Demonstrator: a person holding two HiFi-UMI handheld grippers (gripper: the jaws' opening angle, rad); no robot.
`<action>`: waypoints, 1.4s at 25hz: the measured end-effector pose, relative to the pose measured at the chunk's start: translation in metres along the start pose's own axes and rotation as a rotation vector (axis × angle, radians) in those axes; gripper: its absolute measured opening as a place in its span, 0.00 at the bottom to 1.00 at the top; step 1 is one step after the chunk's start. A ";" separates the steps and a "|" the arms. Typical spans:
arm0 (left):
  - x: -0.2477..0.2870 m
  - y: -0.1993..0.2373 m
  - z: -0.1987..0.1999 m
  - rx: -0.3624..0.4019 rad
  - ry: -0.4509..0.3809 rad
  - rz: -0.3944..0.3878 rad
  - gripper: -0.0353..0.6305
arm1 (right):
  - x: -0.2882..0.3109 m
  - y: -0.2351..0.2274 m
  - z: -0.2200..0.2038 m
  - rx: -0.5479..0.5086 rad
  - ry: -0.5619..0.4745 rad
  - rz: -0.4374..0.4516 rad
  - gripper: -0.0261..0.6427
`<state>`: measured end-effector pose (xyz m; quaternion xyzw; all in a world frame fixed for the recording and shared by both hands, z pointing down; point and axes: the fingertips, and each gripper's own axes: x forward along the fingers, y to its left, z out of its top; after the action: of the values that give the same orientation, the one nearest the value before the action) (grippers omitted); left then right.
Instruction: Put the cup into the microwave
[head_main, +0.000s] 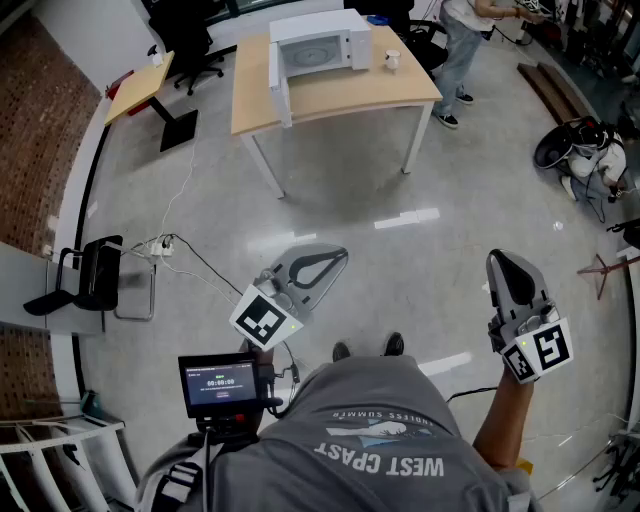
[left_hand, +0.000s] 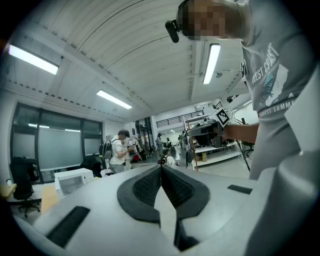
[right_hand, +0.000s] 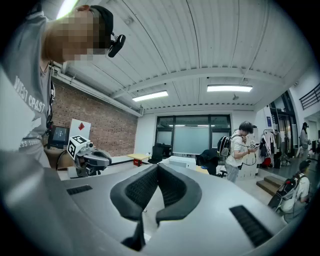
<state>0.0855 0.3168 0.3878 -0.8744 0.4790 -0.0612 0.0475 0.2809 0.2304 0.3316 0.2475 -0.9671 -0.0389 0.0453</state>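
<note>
Nearest me, the grey left gripper (head_main: 338, 257) with its black-and-white marker cube is clenched: its own view shows the 2 black ribbed pads meeting at the tips with nothing between them. The matching grey right gripper (head_main: 505, 259) is the same, pads pressed together on nothing. Both point level, out over the glossy grey floor (head_main: 330, 210).

Well ahead stands the light wooden table (head_main: 340, 100). The boxy white microwave (head_main: 322, 42) sits along the tabletop's far edge, and its white door (head_main: 279, 88) hangs open toward the left, so the cavity faces me. The small white cup (head_main: 392, 60) stands upright just right of the microwave, by the tabletop's right edge near its far right corner. Beyond that corner is 1 standing person (head_main: 463, 40).

The cup lies straight ahead, well apart from both grippers. Because it is on the microwave's right, clear of the door, I judge the right gripper the better placed. It must unclench first.
</note>
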 end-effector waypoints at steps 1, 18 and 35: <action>-0.002 -0.001 -0.001 -0.001 -0.001 -0.001 0.09 | 0.000 0.002 0.000 -0.001 0.000 -0.001 0.06; -0.007 -0.010 -0.011 -0.011 -0.011 -0.031 0.09 | -0.010 0.013 -0.013 0.018 0.019 -0.027 0.07; -0.027 0.022 -0.013 -0.008 -0.056 -0.024 0.09 | 0.017 0.024 -0.004 0.021 0.010 -0.066 0.07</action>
<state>0.0506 0.3276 0.3960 -0.8818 0.4670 -0.0352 0.0565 0.2550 0.2425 0.3395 0.2797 -0.9585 -0.0292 0.0462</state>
